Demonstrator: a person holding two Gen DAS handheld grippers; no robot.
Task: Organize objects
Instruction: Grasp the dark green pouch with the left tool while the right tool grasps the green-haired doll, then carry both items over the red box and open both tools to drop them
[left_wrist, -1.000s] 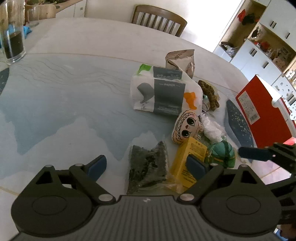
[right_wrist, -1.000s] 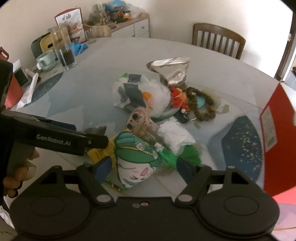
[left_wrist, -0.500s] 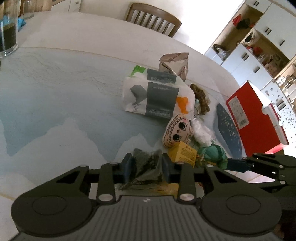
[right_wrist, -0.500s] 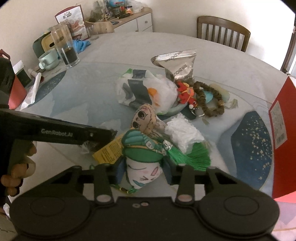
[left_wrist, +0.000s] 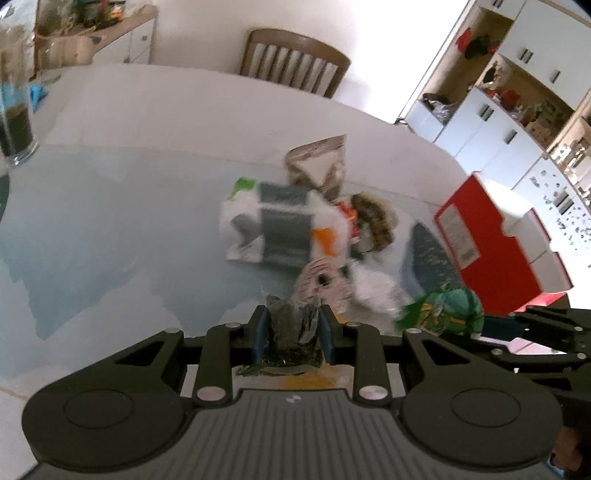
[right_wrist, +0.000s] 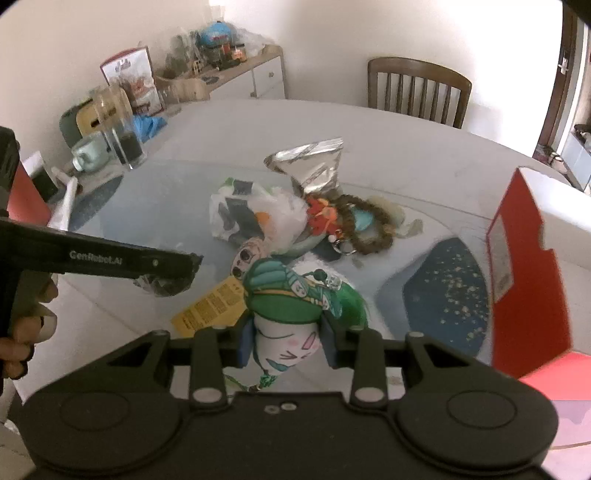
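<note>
Cluttered table (left_wrist: 155, 122): left tongs (left_wrist: 292, 332) clamped on a clear bag of dark bits (left_wrist: 291, 334), right tongs (right_wrist: 286, 341) on a green-hatted doll (right_wrist: 291, 314).

The left gripper (left_wrist: 291, 334), wide open a second ago, now pinches the clear bag of dark leaves (left_wrist: 291, 332) at lower centre of its frame, lifted off the table. The right gripper (right_wrist: 286, 341) has just been closing on the green-hatted doll (right_wrist: 291, 314), raised so the yellow box (right_wrist: 212, 310) beneath shows more.
</note>
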